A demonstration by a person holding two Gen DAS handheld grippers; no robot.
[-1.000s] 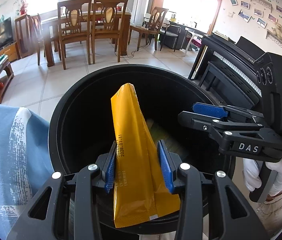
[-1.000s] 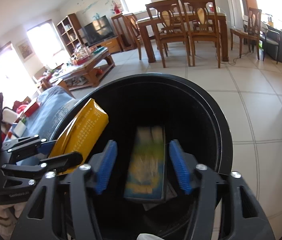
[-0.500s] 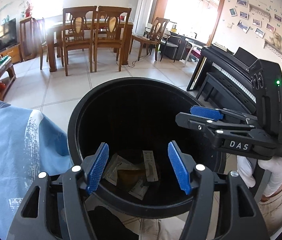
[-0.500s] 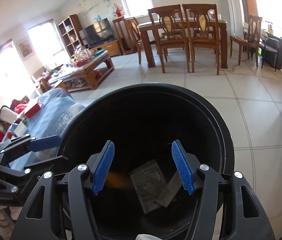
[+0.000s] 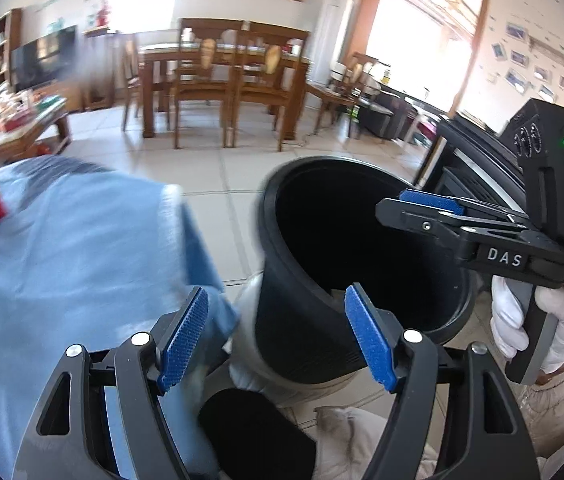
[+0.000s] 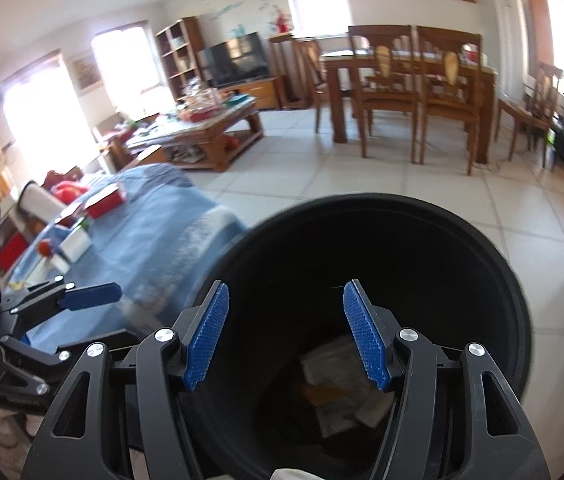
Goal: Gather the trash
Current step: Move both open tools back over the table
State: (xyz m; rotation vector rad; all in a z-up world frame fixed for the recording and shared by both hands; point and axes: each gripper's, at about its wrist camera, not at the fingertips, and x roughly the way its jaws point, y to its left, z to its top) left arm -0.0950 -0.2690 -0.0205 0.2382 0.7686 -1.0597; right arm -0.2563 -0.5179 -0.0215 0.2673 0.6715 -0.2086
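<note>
My left tool (image 5: 278, 336) is empty, its blue pads (image 5: 184, 336) still spreading, nothing between them but the near wall of the black bin (image 5: 306, 344). A second ago those pads pinched an orange-yellow wrapper over the bin mouth; it is gone from the grip now. My right tool (image 6: 284, 330) hangs released over the bin (image 6: 482, 264) as well, jaws apart and bare, where a second ago a green-and-yellow packet was dropping between them. The trash (image 6: 346, 380) lies at the bottom of the bin: pale flat wrappers with a patch of orange among them, seen from the right wrist; from the left wrist the bin interior is mostly dark and I cannot make out the contents. I judge both drops done, so this round of collecting is finished and both tools are free for the next pickup. The left view has swung off the bin toward the surface under the blue cloth (image 5: 82, 248), where a red-and-white box (image 6: 104, 202) and other small items sit, blurred; whether they count as trash I cannot tell. Writing: "DAS" in white on the side of the right tool, read from the left wrist, with a green light lit above it. The wrappers' print is too small to read here.
</note>
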